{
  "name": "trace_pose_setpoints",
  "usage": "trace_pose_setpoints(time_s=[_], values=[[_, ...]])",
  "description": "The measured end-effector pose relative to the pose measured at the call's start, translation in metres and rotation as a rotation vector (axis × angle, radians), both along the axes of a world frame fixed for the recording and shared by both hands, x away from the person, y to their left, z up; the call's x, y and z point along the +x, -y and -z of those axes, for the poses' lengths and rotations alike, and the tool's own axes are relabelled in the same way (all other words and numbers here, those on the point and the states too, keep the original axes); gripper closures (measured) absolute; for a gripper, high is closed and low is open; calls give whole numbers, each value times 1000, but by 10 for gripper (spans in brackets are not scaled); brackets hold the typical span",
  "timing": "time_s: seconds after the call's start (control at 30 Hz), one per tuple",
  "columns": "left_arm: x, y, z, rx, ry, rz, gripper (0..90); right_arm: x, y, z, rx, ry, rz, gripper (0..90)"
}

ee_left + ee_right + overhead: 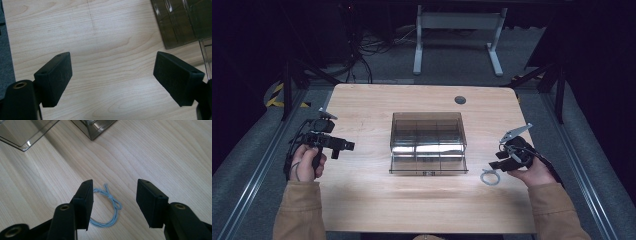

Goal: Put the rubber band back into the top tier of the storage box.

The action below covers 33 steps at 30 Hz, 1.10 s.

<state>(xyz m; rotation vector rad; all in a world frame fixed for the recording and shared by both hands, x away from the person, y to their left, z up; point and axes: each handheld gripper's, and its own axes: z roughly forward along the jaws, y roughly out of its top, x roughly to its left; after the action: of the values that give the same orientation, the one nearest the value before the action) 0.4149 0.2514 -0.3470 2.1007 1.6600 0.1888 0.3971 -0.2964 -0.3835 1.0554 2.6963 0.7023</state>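
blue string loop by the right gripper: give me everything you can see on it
The string loop is thin, pale blue cord, seemingly several strands, tied with a knot whose short ends stick out. It lies flat and slack on the wooden table, roughly ring-shaped, near the front right of the smoky clear plastic organizer box but apart from it. The right hand-held gripper is open right over it; one jaw hides part of the loop, and whether it touches can't be told. It also shows in the high view.
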Motion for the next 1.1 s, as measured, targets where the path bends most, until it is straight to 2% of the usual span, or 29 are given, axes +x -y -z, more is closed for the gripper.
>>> trace_pose_setpoints(time_s=[0.7, 1.1], values=[[0, 0, 0, -1, 1, 0, 164, 9, -8, 30, -51, -83, -34, 501], [0, 1, 0, -1, 0, 4, 164, 11, -12, 40, -105, -90, -61, 579]])
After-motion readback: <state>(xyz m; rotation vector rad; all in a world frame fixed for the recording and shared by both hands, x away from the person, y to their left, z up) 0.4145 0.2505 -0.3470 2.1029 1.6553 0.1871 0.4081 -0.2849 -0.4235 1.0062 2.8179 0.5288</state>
